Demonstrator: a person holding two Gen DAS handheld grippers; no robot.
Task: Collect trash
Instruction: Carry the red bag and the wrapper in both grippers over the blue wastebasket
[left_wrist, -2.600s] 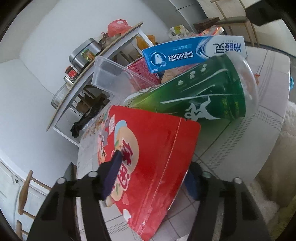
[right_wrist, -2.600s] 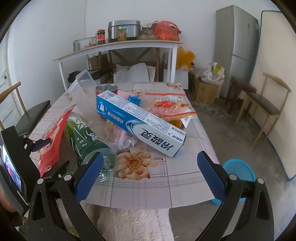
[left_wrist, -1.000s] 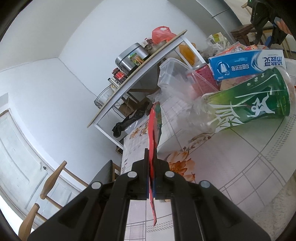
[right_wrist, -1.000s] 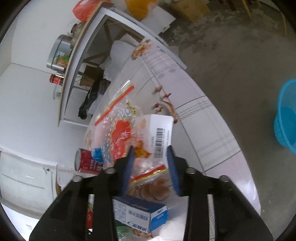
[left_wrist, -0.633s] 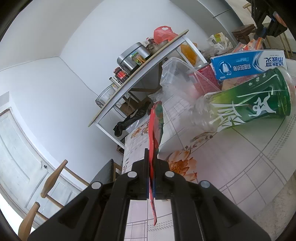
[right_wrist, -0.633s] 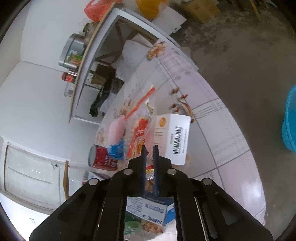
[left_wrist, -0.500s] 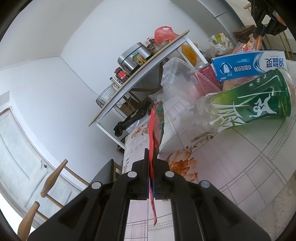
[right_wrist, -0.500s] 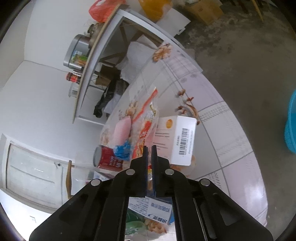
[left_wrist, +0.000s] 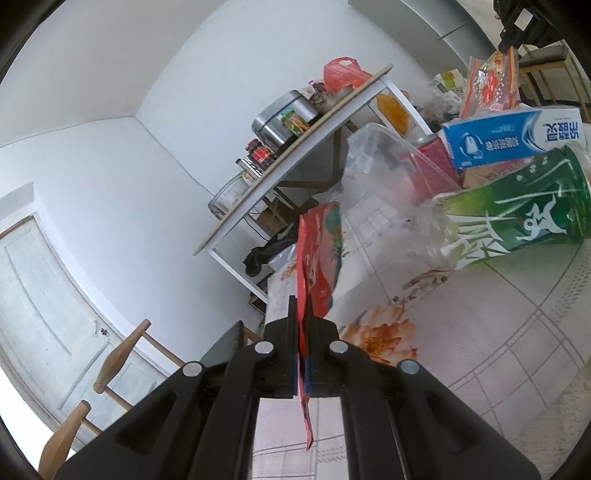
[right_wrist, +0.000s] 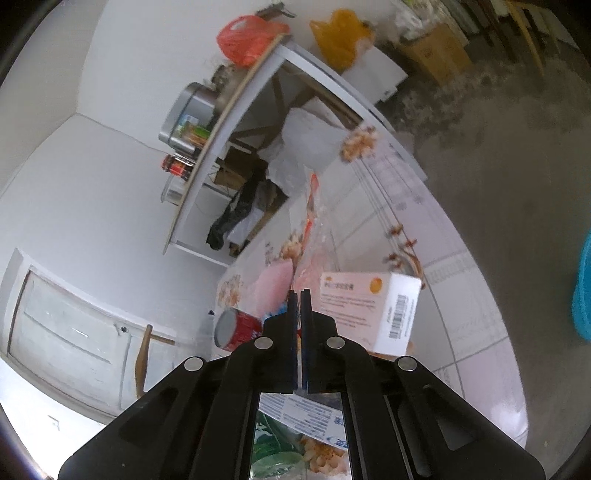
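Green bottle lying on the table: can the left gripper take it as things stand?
Probably not yet. The left gripper is shut on the red snack bag, so its fingers are occupied. The green bottle lies off to its right, unobstructed on the near side.

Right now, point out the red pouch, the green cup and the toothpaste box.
red pouch (left_wrist: 317, 258), left wrist view, printed face above the fingers.
green cup (left_wrist: 517, 214), left wrist view, side wall.
toothpaste box (left_wrist: 506, 138), left wrist view, blue face.

red snack pouch (left_wrist: 318, 258): glossy foil-like plastic | green cup (left_wrist: 524, 214): glossy clear plastic | toothpaste box (left_wrist: 513, 138): glossy printed card | tabletop (left_wrist: 480, 332): smooth floral covering | pot (left_wrist: 280, 114): brushed metal | chair (left_wrist: 110, 354): wood
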